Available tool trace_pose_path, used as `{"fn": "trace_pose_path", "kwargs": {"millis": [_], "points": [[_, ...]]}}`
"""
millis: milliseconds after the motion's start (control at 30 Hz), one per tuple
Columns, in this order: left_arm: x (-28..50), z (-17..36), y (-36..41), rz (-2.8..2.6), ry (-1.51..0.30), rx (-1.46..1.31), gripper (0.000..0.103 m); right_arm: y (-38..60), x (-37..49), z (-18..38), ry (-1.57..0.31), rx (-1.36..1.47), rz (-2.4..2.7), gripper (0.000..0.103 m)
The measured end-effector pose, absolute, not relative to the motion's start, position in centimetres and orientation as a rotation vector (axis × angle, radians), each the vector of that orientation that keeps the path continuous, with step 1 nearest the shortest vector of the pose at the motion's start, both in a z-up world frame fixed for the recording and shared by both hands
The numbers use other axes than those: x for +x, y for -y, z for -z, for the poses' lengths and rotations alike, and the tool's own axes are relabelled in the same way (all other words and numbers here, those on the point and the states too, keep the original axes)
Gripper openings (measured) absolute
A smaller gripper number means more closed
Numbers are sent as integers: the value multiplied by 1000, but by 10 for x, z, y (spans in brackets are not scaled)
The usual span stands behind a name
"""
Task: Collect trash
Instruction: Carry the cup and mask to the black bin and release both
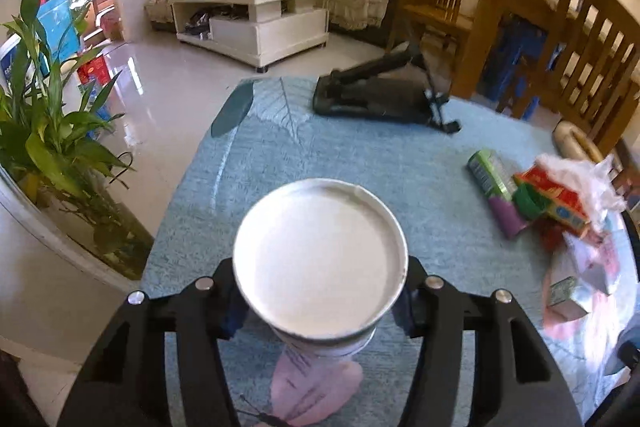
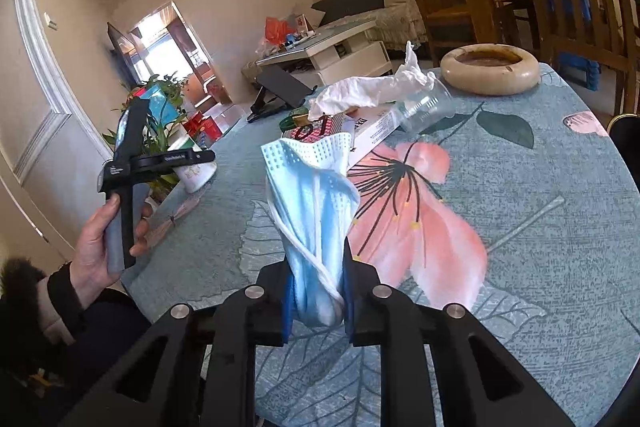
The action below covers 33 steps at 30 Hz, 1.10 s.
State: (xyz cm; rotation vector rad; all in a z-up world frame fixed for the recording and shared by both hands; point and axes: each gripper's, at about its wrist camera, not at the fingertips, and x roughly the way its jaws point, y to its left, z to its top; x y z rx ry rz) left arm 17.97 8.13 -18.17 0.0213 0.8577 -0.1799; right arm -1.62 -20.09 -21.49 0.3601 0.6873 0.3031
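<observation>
Left wrist view: the left gripper (image 1: 320, 301) has its fingers (image 1: 408, 311) closed around a white cup (image 1: 318, 263), gripped on both sides just under the rim. The cup is seen from above, its open mouth facing the camera and its inside pale and bare. It is held over the tabletop (image 1: 360, 155), which is covered in a blue-grey cloth with leaf and flower prints. Far across the tabletop lies a black folding stand (image 1: 376, 95). To the right sits a heap of trash: a green and purple packet (image 1: 496, 191), a red box (image 1: 556, 199) touching it, and crumpled white plastic (image 1: 580, 179) over the box. A potted plant (image 1: 52, 131) stands off the tabletop's left edge.

Right wrist view: the right gripper (image 2: 318, 301) has its fingers (image 2: 356, 299) pinched narrow on a bunched blue face mask (image 2: 316, 211), which stands up from between them above the tabletop (image 2: 540, 227). Beyond the mask are a crumpled white tissue (image 2: 372, 87), a clear plastic cup (image 2: 428, 107) lying on its side, and a white flat box (image 2: 372, 131) beneath them. A round beige ashtray (image 2: 490, 67) rests near the far edge. At the left, the person's left hand (image 2: 106, 247) grips the handle of the other gripper.
</observation>
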Motion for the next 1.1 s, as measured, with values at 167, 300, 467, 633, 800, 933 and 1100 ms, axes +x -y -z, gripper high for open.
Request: {"fn": "trace_pose_path", "kwargs": {"millis": [167, 300, 467, 633, 800, 933, 1100], "points": [[155, 149, -90, 308, -729, -58, 57, 198, -20, 211, -669, 337, -299, 19], [121, 118, -86, 436, -626, -98, 57, 207, -25, 208, -652, 327, -265, 19], [49, 81, -41, 568, -497, 24, 57, 228, -30, 213, -652, 357, -215, 19], [11, 43, -8, 693, -413, 56, 58, 255, -39, 215, -633, 427, -180, 19], [18, 63, 47, 771, -542, 47, 58, 292, -54, 211, -605, 496, -109, 19], [23, 91, 104, 885, -637, 54, 58, 347, -68, 206, -594, 579, -16, 19], [17, 97, 167, 1009, -650, 95, 58, 413, -69, 164, -566, 468, 124, 19]]}}
